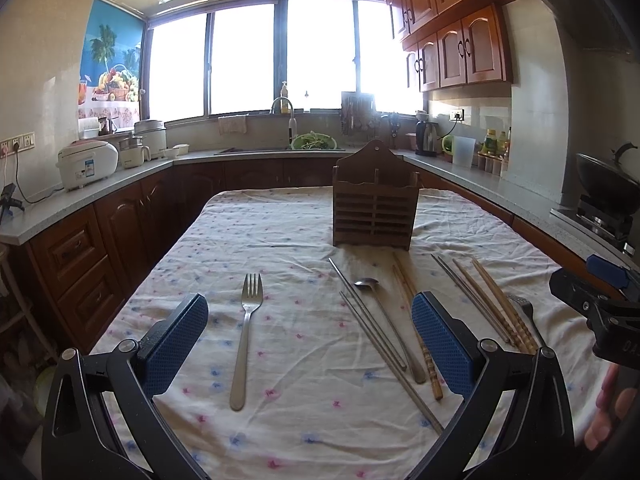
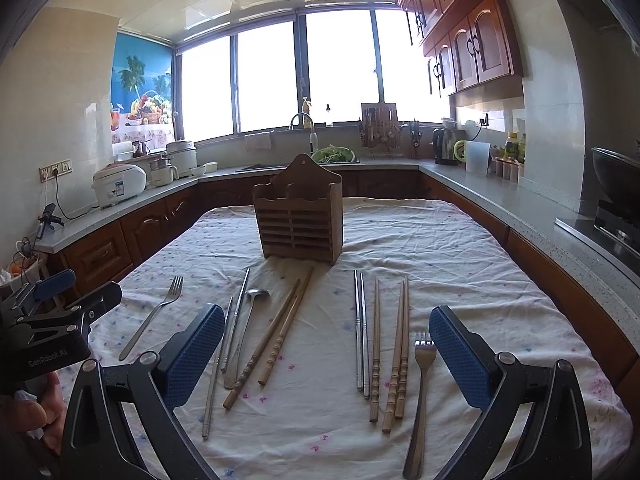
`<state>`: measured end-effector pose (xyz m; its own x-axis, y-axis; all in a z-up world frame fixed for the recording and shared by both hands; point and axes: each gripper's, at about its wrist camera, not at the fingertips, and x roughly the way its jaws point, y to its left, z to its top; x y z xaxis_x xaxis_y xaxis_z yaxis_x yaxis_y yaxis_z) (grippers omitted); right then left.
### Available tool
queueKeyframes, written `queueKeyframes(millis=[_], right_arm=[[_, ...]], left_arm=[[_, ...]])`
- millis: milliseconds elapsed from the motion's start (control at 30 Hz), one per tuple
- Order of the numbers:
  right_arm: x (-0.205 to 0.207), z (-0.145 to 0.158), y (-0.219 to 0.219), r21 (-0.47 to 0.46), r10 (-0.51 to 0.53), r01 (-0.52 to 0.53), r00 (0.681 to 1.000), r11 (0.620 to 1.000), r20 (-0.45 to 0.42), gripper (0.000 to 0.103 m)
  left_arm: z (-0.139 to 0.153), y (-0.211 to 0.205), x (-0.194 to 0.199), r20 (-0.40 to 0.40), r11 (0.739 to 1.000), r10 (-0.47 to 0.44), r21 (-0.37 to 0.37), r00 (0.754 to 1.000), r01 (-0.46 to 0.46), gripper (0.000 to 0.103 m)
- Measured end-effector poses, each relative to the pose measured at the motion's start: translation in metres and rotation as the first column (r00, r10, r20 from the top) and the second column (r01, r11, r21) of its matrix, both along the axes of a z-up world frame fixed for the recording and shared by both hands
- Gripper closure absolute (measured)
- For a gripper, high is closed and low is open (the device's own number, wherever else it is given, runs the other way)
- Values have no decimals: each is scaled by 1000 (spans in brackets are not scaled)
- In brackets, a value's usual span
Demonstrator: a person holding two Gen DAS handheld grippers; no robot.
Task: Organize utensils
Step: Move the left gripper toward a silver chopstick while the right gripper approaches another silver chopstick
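Both grippers hover above the near end of a desk covered in a white cloth [image 2: 460, 248] dotted with small pink and blue flowers. The left gripper [image 1: 310, 344] has its blue-padded fingers spread wide with nothing between them, and the right gripper [image 2: 326, 356] is likewise spread wide and empty. A brown slatted wooden utensil holder [image 2: 299, 216] with an arched back stands upright near the middle of the desk, farther from the cameras than all the cutlery. Nearer, the utensils lie flat in two loose groups. To the left are a stainless-steel fork [image 1: 245, 336] lying apart on its own, then a pair of long metal chopsticks [image 1: 372, 332], a steel long-handled spoon [image 1: 386, 320] and a pair of brown wooden chopsticks with ridged ends [image 2: 276, 336], close together and partly crossing. To the right lie a second pair of metal chopsticks [image 2: 361, 332], three more wooden chopsticks [image 2: 394, 352] roughly parallel, and a second steel fork [image 2: 420, 396] just beside the right gripper's right-hand finger. A hand [image 2: 38, 416] holding the left gripper shows at the right wrist view's left edge.
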<state>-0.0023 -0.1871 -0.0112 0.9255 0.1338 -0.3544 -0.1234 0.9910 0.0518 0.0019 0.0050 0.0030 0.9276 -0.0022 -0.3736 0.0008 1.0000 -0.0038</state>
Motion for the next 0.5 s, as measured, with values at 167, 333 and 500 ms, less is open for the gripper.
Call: queueKeyframes(millis=[167,333,500], right_arm=[[4,-2,0,3,10,-10,1000,1000,-10,0],[11,-4,-3,18,26,-26,999,1000,-31,0],[23,-5,-8,54,61,-57,996,997,-70,0]], left_arm=[[-2,1,7,-26,1000,0,-17,1000,-1,0],[-9,10,16,-79,998,-4,-61,997,0,0],[-12,17,28,-125,995,-6,-96,992,-6,0]])
